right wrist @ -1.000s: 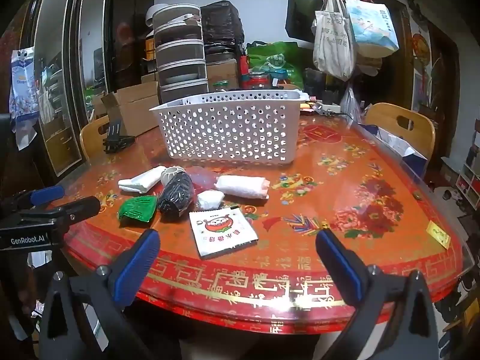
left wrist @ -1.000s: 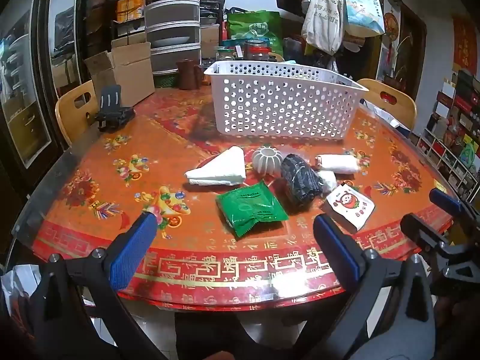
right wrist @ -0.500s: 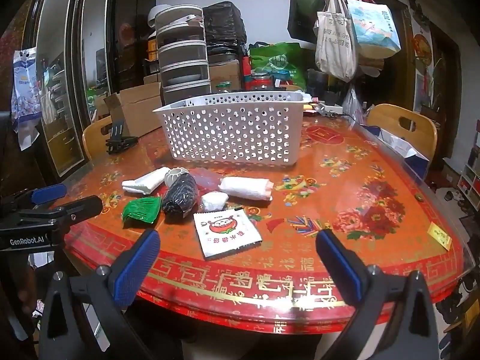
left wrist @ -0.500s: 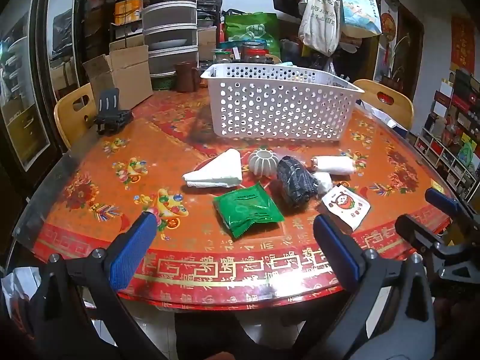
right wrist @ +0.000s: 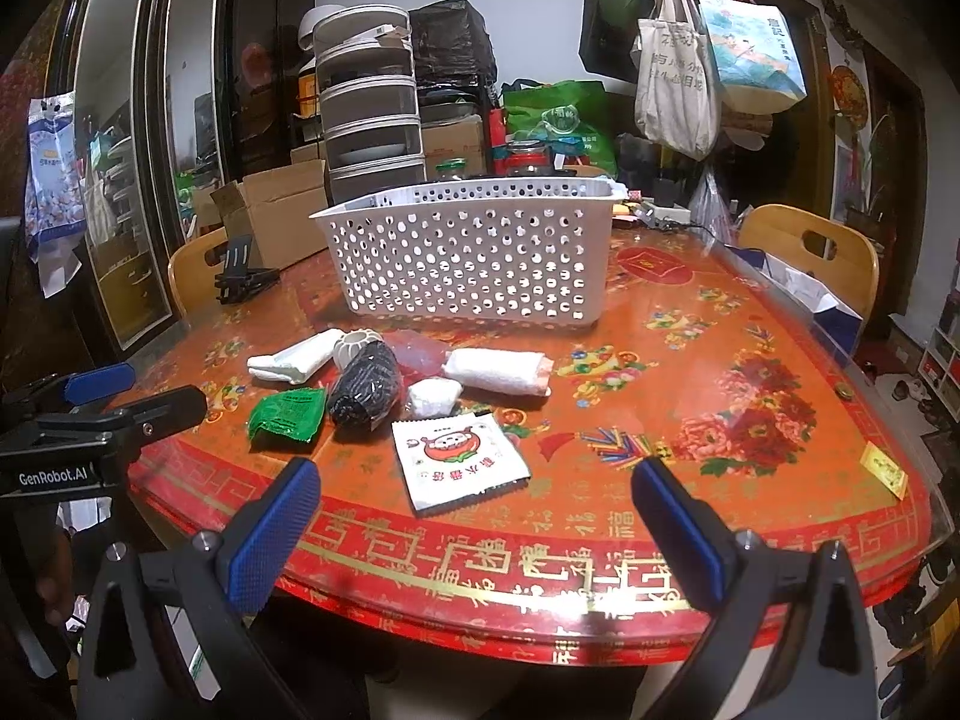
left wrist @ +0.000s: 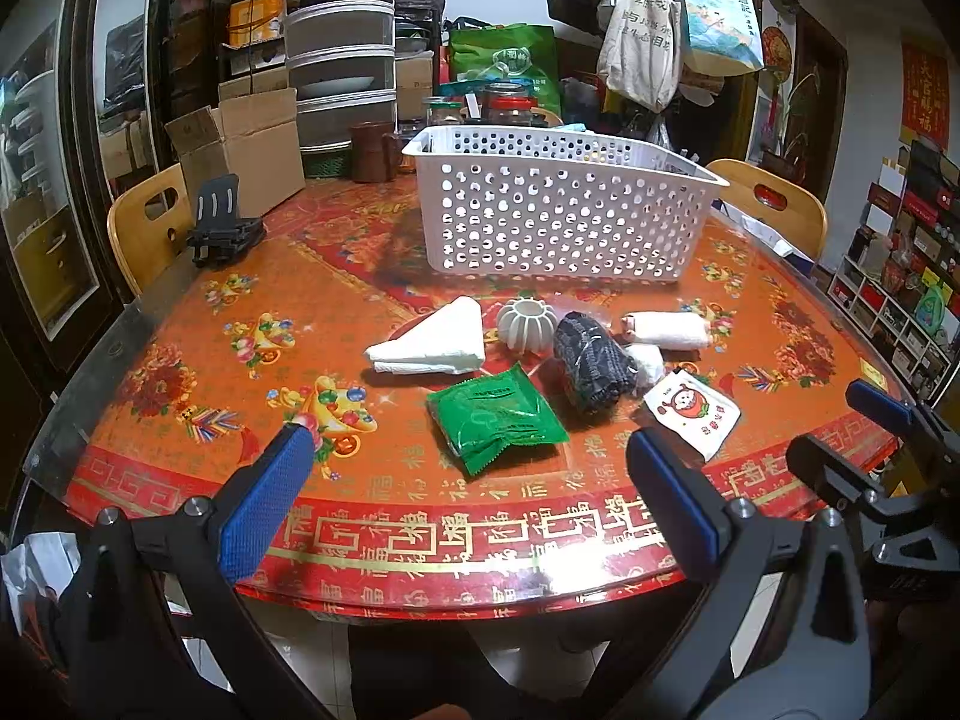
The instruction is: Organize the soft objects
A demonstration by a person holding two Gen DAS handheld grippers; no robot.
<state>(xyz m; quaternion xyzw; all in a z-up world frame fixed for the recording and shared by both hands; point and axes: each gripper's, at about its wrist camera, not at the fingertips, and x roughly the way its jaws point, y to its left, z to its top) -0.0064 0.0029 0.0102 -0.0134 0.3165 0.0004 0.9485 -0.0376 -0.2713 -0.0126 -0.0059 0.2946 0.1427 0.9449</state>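
A cluster of small items lies mid-table: a green packet (left wrist: 497,417), a folded white cloth (left wrist: 433,341), a ribbed white ball (left wrist: 525,326), a dark rolled cloth (left wrist: 593,369), a white rolled towel (left wrist: 666,330), a small white wad (left wrist: 647,362) and a white cartoon packet (left wrist: 693,413). Behind them stands a white perforated basket (left wrist: 564,210). My left gripper (left wrist: 474,492) hangs open over the near table edge, facing the green packet. My right gripper (right wrist: 480,525) is open too, just short of the cartoon packet (right wrist: 459,459). Neither holds anything.
The round table (left wrist: 180,360) has a red patterned, glossy top. A black folding stand (left wrist: 223,228) sits at its far left, a brown mug (left wrist: 369,150) and cardboard box (left wrist: 240,150) behind. Wooden chairs (right wrist: 810,252) ring the table. Stacked containers and hanging bags fill the back.
Both grippers have eased slightly forward toward the table; the items look a little nearer. Nothing on the table has moved and both stay open.
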